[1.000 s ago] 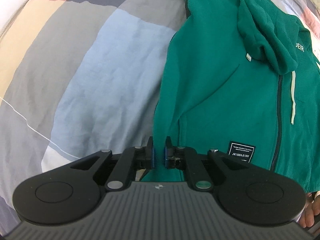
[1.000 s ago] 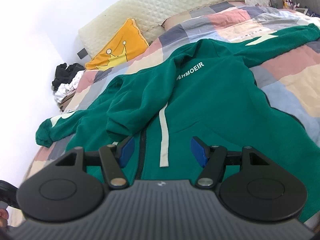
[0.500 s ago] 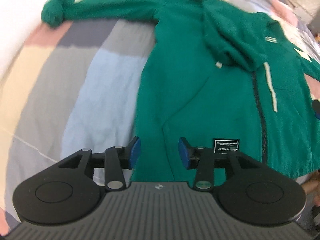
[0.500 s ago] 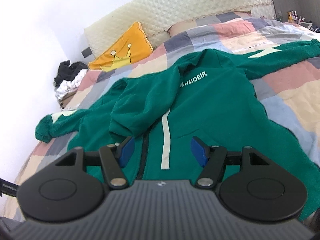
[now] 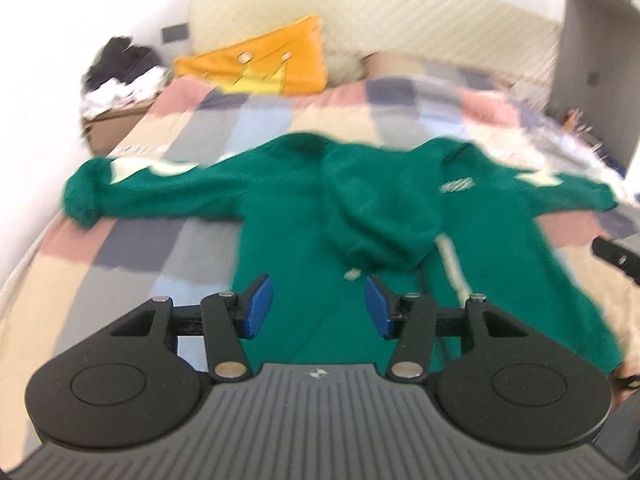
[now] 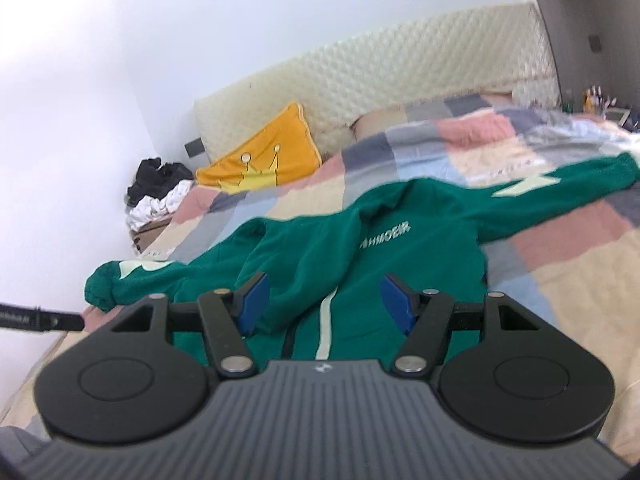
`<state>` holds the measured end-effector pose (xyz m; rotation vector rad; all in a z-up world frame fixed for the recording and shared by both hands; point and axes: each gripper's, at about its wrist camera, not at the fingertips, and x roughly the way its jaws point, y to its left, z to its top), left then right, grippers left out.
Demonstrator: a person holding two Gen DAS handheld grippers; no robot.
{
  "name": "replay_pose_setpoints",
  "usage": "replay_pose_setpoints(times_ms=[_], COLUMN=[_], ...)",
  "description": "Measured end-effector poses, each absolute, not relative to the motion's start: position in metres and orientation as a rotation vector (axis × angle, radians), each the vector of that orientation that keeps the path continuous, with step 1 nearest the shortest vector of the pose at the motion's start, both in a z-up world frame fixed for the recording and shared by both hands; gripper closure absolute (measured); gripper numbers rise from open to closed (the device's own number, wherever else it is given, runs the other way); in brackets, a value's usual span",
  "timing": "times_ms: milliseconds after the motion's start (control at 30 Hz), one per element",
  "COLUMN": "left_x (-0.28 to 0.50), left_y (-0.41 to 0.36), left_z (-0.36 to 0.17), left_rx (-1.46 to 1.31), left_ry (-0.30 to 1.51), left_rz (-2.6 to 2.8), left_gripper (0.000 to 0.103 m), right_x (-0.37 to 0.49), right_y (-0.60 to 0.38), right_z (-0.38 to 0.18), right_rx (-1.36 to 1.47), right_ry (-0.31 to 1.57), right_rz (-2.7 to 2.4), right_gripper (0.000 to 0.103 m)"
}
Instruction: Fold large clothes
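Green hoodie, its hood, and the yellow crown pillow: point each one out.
Green hoodie [image 6: 432, 276]: right wrist view, on the chest panel below the white lettering.
Hood [image 5: 372, 216]: left wrist view, on the middle of the hood flopped over the front.
Yellow crown pillow [image 6: 276, 148]: right wrist view, on its orange face above the crown.

1. Left hand-held gripper [image 5: 316, 306]: jaws spread wide, blue pads [image 5: 258, 307] well apart, nothing between them, held up in the air.
2. Right hand-held gripper [image 6: 324, 304]: same deal, jaws wide, blue pads [image 6: 394, 306] gripping nothing, tilted a bit.
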<state>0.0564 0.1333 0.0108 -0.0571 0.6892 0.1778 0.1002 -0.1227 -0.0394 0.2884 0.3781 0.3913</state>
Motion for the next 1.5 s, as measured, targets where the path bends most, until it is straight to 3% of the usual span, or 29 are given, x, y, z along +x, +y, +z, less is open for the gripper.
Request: replay_pose_setpoints(times_ms=[533,767,1133,1500], left_x=[0.126,0.140,0.125,0.129], left_y=[0.025,-0.014,0.023,0.051], left_z=[0.018,-0.009,-0.079,-0.101], left_rx=[-0.065,0.009,0.001,-0.121], left_ry=[0.566,0.509,0.546,0.573], left_rz=[-0.081,-0.146,-0.139,-0.105], left_gripper=[0.046,0.046,0.046,0.044], right_x=[0.087,0.091,0.108,0.145], right_y=[-0.173,-0.180,-0.165,-0.197], right_z=[-0.035,-0.042,-0.052,-0.032], right_rx=[0.262,0.276,0.253,0.321], right_ry=[0.279,0.280,0.353,0.377], right_rz=[0.285,0.240,0.166,0.055], right_gripper=[0.037,0.037,0.037,0.038])
